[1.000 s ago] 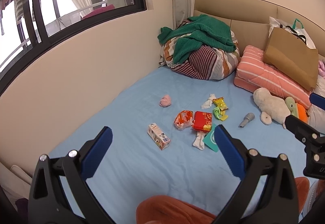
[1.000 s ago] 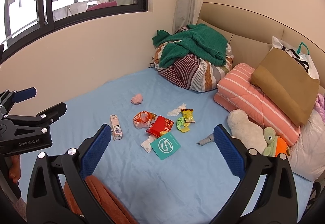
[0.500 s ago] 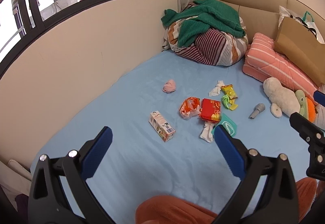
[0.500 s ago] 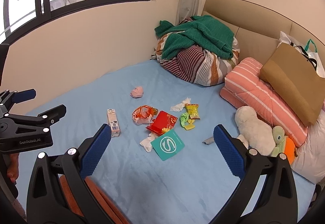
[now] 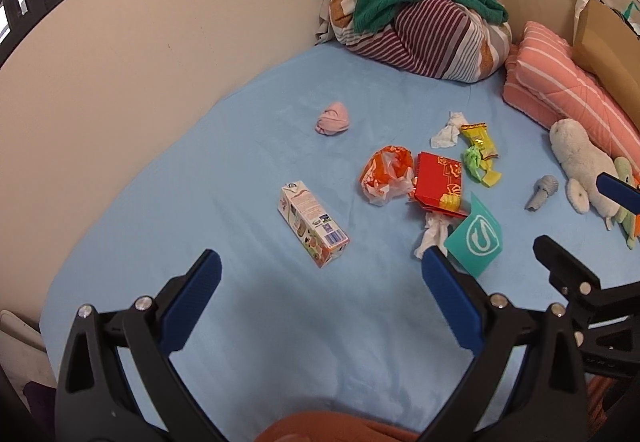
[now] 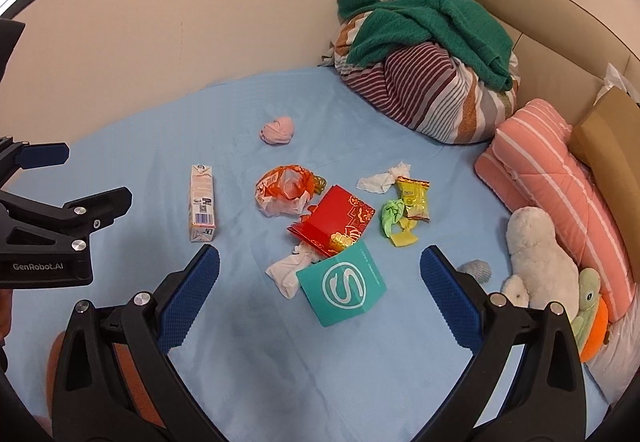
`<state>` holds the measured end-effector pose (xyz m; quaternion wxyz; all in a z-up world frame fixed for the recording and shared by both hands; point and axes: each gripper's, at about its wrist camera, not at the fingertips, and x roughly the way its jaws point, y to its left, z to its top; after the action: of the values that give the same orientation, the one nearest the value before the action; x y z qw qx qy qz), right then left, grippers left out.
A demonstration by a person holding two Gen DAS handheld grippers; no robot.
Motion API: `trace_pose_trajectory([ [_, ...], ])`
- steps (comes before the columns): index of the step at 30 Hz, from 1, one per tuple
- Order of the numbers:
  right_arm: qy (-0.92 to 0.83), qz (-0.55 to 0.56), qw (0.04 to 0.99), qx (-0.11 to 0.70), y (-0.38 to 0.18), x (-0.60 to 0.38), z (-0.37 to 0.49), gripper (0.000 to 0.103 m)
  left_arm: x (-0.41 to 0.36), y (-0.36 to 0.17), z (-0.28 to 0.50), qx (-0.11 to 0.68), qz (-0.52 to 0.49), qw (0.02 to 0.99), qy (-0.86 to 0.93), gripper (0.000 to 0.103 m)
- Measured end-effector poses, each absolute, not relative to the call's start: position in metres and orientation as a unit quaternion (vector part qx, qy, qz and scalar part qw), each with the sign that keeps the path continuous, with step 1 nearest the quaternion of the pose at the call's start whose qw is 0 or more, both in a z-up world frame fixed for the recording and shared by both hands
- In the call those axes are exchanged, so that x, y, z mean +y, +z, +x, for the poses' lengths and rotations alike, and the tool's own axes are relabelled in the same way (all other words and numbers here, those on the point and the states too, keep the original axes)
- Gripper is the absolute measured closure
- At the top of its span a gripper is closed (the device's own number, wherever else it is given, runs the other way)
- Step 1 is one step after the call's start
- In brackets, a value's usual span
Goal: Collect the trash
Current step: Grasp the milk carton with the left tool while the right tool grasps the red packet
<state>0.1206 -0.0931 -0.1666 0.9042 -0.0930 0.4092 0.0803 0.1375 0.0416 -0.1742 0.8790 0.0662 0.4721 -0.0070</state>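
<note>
Two grippers hovered over the bed (image 5: pixel 208 145) | left gripper (image 5: pixel 320 282) fingers spread wide, holding nothing | right gripper (image 6: pixel 320 274) fingers likewise wide, empty | trash lay mid-bed: milk carton (image 5: pixel 312 229) left, red packet (image 5: pixel 438 179) centre beside orange wrapper (image 5: pixel 386 173), teal card (image 5: pixel 476 236) nearest, tissue (image 5: pixel 448 129) farther.

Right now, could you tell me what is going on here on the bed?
A person holds a two-finger gripper in each hand above a blue bed sheet strewn with trash. Both the left gripper and the right gripper are open and empty. A juice carton, an orange plastic bag, a red packet, crumpled tissues and a teal card lie untouched, so nothing is picked up yet.
</note>
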Motion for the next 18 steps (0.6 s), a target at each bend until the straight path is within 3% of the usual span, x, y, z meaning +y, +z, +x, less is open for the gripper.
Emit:
trace_pose_trajectory([
  [13,0.087,-0.158,0.871,0.456,-0.288,-0.071,0.214,0.011,0.053,-0.283,0.216,0.531,0.043,0.846,-0.002,0.004],
  [17,0.079,-0.185,0.863,0.463,-0.319,-0.065,0.234,0.018,0.052,-0.314,0.238,0.550,0.033,0.835,-0.006,0.004],
  [18,0.077,-0.192,0.861,0.464,-0.326,-0.065,0.238,0.024,0.052,-0.321,0.242,0.554,0.032,0.832,-0.005,0.004],
])
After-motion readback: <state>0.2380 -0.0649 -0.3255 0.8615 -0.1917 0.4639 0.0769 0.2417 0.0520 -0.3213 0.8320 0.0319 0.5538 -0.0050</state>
